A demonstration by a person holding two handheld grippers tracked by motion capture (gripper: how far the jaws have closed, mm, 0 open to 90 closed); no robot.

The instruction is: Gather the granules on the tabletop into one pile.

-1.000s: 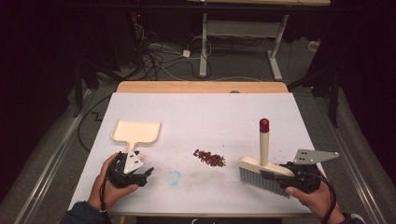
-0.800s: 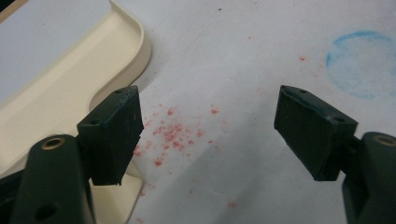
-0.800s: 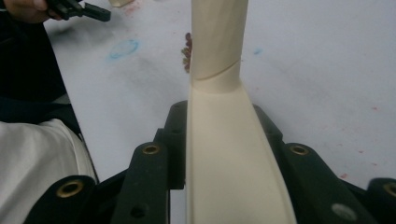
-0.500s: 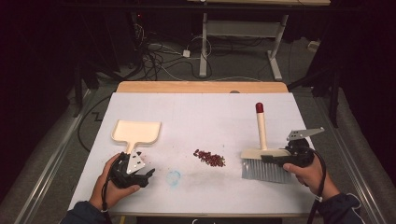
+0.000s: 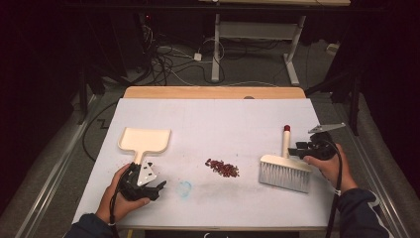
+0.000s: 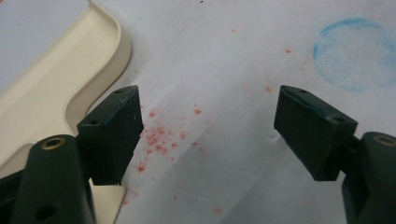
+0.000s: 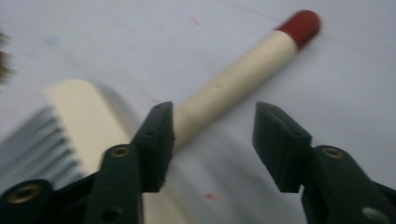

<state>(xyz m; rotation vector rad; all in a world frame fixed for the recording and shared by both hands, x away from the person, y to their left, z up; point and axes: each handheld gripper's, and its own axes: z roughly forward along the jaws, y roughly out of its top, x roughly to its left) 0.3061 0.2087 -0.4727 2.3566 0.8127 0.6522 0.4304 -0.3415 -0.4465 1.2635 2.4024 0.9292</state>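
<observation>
From above, the brush (image 5: 286, 171) lies at the frame's lower right, the right gripper (image 5: 303, 148) beside its handle. The right gripper view shows its jaws, just opening, parted around the handle's base without clamping; bristles blur off the left edge. The left gripper (image 6: 205, 133) stands wide over bare table, the dustpan (image 6: 56, 88) cut off at upper left.

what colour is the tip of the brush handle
Dark red, capping the cream handle of the brush; it shows best in the right gripper view.
</observation>
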